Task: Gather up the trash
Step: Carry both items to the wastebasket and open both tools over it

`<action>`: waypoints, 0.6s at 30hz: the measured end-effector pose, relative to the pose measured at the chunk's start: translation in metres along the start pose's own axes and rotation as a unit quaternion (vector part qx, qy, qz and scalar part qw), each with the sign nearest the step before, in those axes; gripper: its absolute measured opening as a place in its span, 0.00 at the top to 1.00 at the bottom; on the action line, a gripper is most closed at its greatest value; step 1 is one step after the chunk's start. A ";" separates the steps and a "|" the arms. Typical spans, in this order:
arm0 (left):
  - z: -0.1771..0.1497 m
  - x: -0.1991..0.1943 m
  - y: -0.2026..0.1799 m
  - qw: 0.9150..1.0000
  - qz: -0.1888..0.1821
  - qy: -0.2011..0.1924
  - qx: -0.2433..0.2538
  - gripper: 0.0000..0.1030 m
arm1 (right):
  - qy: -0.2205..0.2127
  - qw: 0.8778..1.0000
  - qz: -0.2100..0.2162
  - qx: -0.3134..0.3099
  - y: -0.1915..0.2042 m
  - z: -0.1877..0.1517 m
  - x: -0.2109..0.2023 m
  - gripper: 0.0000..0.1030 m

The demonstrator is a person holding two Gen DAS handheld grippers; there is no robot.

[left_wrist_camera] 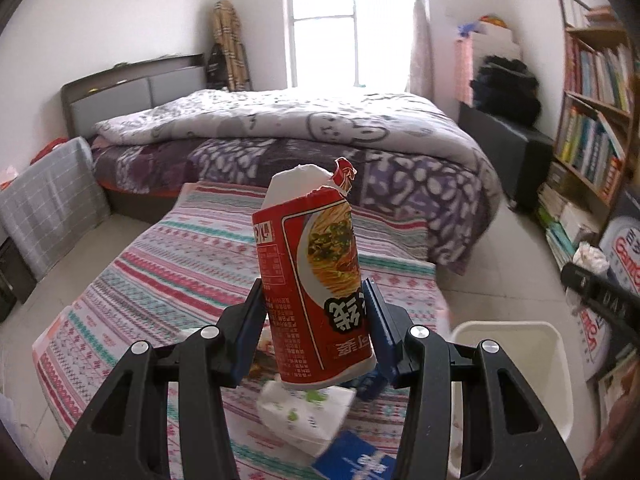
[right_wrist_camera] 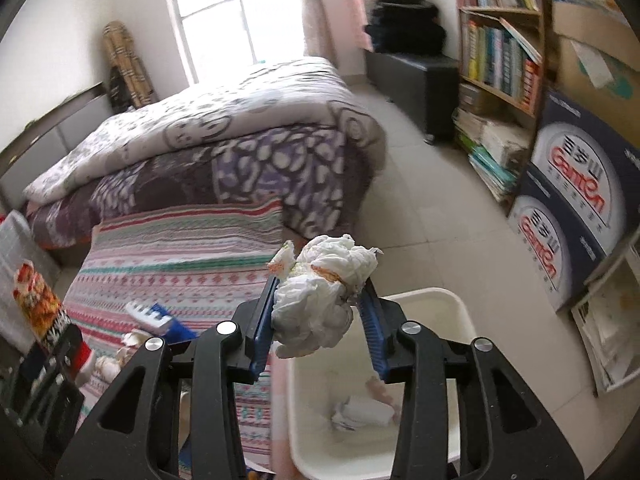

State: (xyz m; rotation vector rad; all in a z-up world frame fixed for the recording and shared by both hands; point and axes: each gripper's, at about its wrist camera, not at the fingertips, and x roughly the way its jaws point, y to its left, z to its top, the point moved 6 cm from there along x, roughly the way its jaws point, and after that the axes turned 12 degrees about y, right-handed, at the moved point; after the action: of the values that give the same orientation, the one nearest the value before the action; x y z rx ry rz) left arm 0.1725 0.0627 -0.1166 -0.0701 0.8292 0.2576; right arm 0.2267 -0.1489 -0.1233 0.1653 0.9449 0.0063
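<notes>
Trash fills both my grips: my left gripper (left_wrist_camera: 316, 312) clamps a torn red noodle carton (left_wrist_camera: 310, 276) above the striped cloth (left_wrist_camera: 160, 264); my right gripper (right_wrist_camera: 320, 312) pinches crumpled white tissue (right_wrist_camera: 320, 300) over the white bin (right_wrist_camera: 452, 304).

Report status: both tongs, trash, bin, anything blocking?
Left tongs clamped on red noodle cup. Right tongs holding crumpled tissue wad above white bin. Some trash already in bin. Nothing blocking the drop.
</notes>
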 end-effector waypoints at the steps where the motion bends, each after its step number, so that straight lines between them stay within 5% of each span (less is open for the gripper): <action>1: -0.001 0.000 -0.007 1.000 -0.004 0.001 0.006 0.53 | 0.002 1.000 -0.001 0.011 -0.009 0.002 0.000 0.60; 7: -0.009 0.004 -0.045 0.999 -0.027 0.011 0.039 0.53 | -0.003 0.997 -0.006 0.071 -0.051 0.009 -0.004 0.34; 18: -0.032 0.014 -0.114 0.992 -0.063 0.041 0.097 0.53 | -0.010 0.985 -0.012 0.170 -0.126 0.016 -0.012 0.19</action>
State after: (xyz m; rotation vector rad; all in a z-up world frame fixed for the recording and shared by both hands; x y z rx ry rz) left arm 0.1874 -0.0503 -0.1525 0.0496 0.9242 0.0548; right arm 0.2242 -0.2768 -0.1221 0.4688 0.9231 -0.1795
